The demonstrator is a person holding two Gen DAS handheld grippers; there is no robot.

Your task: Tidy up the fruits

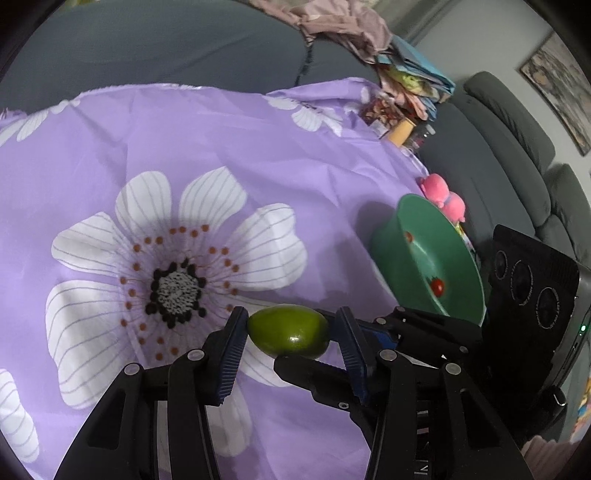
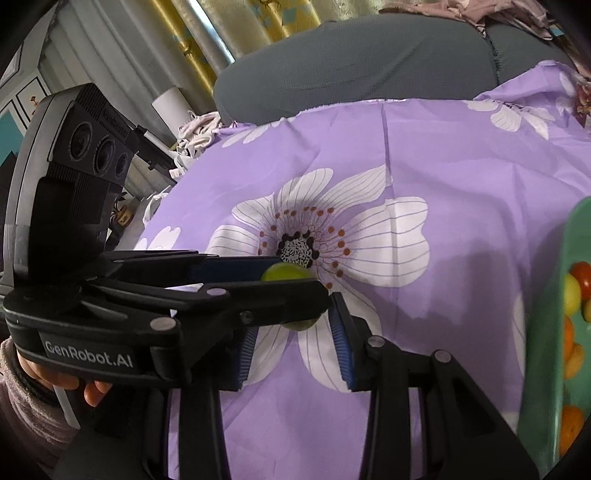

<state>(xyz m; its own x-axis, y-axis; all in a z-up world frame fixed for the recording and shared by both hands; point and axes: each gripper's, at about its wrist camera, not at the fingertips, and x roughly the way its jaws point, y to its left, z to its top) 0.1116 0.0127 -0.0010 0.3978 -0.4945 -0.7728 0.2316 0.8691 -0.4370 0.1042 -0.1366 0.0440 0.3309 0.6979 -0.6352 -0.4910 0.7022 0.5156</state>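
My left gripper (image 1: 290, 328) is shut on a green fruit (image 1: 289, 331), held just above the purple flowered cloth (image 1: 221, 147). In the right wrist view the same fruit (image 2: 284, 273) shows between the left gripper's fingers (image 2: 236, 269), which cross in front of my right gripper (image 2: 293, 343). My right gripper is open and empty, its jaws apart just behind the fruit. A green bowl (image 1: 428, 258) stands tilted at the right of the left wrist view, with a small red fruit (image 1: 438, 286) in it. In the right wrist view the bowl (image 2: 546, 314) holds several orange, red and yellow fruits (image 2: 572, 354).
A grey sofa (image 1: 184, 48) runs behind the cloth, with piled clothes (image 1: 347, 26) and clutter on it. A pink soft toy (image 1: 443, 195) lies behind the bowl. My right gripper's black body (image 1: 532, 295) stands at the right of the left wrist view.
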